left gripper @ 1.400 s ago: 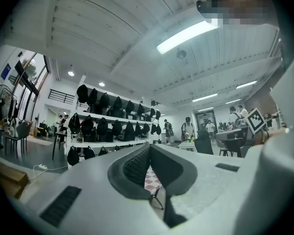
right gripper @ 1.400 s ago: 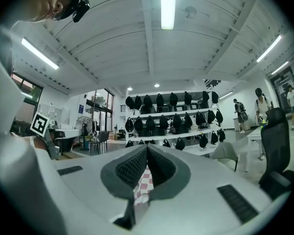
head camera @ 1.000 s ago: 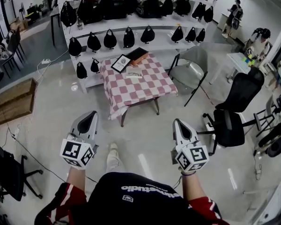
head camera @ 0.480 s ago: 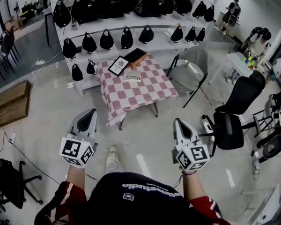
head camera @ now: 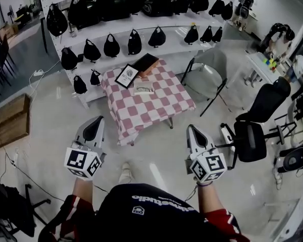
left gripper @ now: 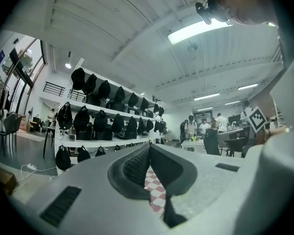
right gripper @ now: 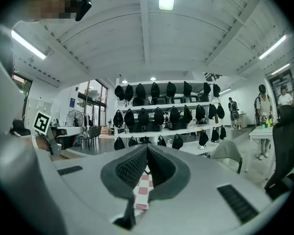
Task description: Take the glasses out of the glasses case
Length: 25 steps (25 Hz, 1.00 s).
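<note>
My left gripper and right gripper are both closed, empty. The glasses case on the table looks light. The glasses are probably fragile, so I'd grab the bridge.

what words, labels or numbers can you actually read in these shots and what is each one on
No text can be quoted with certainty.
White print on the person's black shirt: upside down and blurred, unreadable.
Framed card on the checked table: round emblem and print, too small to read.
Blue sign on the wall, left gripper view: too small to read.
Cubes on the left gripper and right gripper: square marker patterns only, no words.
</note>
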Motion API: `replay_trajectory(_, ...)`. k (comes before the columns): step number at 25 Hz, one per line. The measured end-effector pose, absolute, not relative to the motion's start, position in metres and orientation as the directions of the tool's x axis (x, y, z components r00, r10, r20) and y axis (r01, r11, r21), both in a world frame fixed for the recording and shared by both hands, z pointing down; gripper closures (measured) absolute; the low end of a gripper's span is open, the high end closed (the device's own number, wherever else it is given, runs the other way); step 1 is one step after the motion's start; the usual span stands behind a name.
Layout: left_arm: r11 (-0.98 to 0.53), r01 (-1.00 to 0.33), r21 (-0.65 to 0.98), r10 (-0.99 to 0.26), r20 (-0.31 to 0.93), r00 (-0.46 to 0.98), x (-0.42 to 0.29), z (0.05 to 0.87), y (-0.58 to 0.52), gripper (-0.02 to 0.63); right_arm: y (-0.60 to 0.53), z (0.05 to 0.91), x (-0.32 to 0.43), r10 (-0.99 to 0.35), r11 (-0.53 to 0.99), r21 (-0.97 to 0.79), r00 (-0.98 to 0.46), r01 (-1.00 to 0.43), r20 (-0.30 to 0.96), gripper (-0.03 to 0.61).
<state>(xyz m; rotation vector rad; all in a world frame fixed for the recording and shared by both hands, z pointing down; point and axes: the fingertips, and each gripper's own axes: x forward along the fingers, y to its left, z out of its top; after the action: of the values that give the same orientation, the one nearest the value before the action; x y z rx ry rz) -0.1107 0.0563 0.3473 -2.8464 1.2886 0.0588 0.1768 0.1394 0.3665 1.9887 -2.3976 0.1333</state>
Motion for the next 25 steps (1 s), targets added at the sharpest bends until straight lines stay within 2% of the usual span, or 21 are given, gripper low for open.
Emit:
replay_trajectory(5, -0.696, -0.716, 0.048, -0.718, -0.038, 0.695, -0.108, 0.343, 0.006, 0.609, 0.098, 0.366, 0.175, -0.984, 0.148, -0.064, -0.154, -0.987, 0.085, 0.584)
replay_trajectory(13, -0.735, -0.678, -0.016, -0.677, -0.027, 0.735, -0.104, 0.338, -0.062, 0.609, 0.036, 0.365, 0.162, -0.987, 0.113, -0.059, -0.119, -0.992, 0.107, 0.584)
replay_trajectory(25, -0.770, -0.637, 0.040, -0.638, -0.008, 0.770, -0.121, 0.352, -0.153, 0.609, -0.053, 0.362, 0.138, -0.988, 0.078, -0.033, -0.081, -0.996, 0.131, 0.584)
